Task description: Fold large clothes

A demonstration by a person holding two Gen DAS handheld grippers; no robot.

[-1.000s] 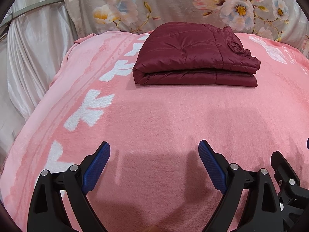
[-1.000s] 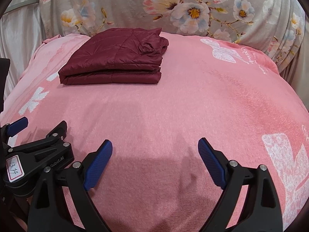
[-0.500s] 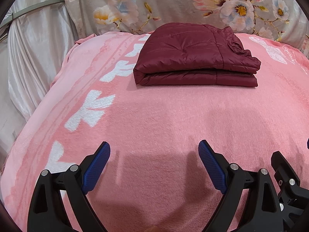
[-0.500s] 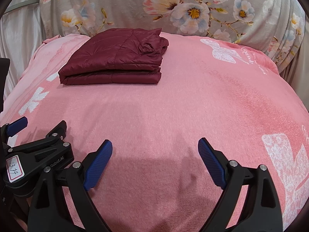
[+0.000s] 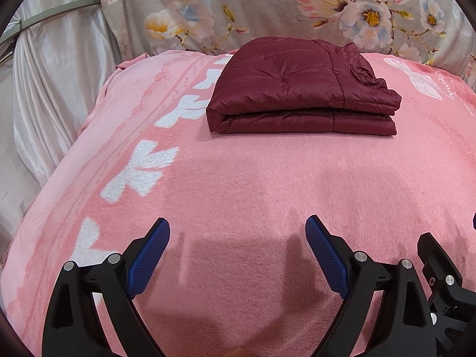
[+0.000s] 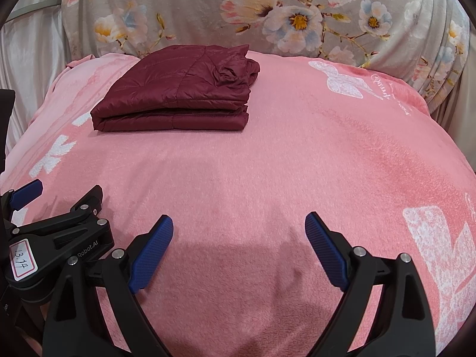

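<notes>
Left wrist view: the maroon quilted jacket (image 5: pixel 300 89) lies folded into a neat stack at the far end of the pink blanket (image 5: pixel 238 184), just in front of the floral cushion (image 5: pixel 267 9). The fold looks finished, so the sound course is to leave the stack alone and keep both tools clear of it. The left gripper (image 5: pixel 238 253) hangs over bare blanket, angled downward, jaws spread wide with nothing between them.

Right wrist view: the jacket (image 6: pixel 178 92) sits far left, well apart from the right gripper (image 6: pixel 239 250), which is likewise tilted down, jaws wide and empty. The left gripper (image 6: pixel 53 238) shows just beside it.
</notes>
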